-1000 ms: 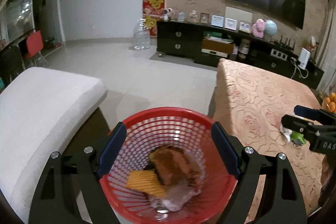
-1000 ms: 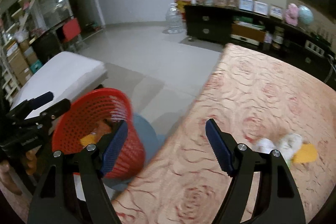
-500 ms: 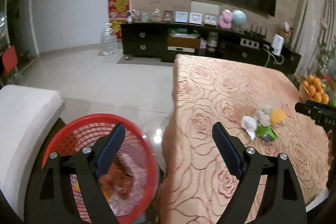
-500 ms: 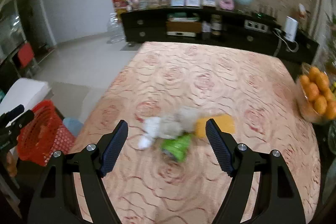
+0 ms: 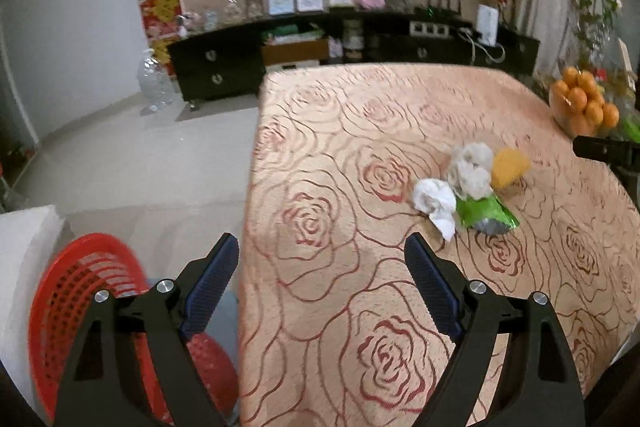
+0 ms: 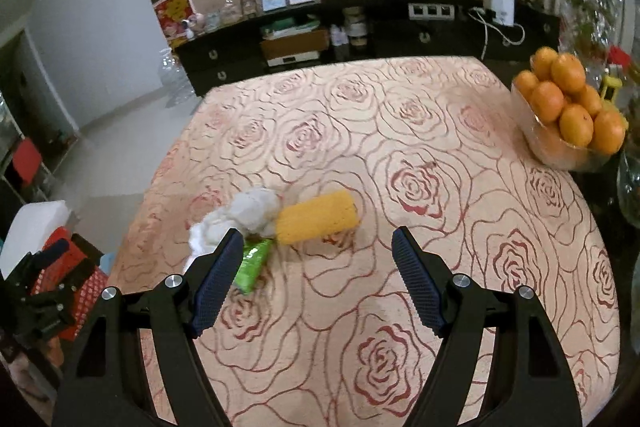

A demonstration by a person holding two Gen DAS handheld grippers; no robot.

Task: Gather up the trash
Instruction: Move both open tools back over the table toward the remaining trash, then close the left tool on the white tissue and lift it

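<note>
A pile of trash lies on the rose-patterned table: crumpled white tissues, a yellow sponge-like piece and a green wrapper. The same pile shows in the left wrist view, with tissues, yellow piece and green wrapper. My right gripper is open and empty, just short of the yellow piece. My left gripper is open and empty over the table's left edge. The red mesh basket stands on the floor at lower left.
A glass bowl of oranges stands at the table's right edge. A white cushioned seat is beside the basket. A black TV cabinet with frames and ornaments runs along the far wall. A clear water jug stands on the floor.
Both grippers have swung right, away from the basket toward the table. The right gripper has closed in on the trash pile. Both stay open and empty.
</note>
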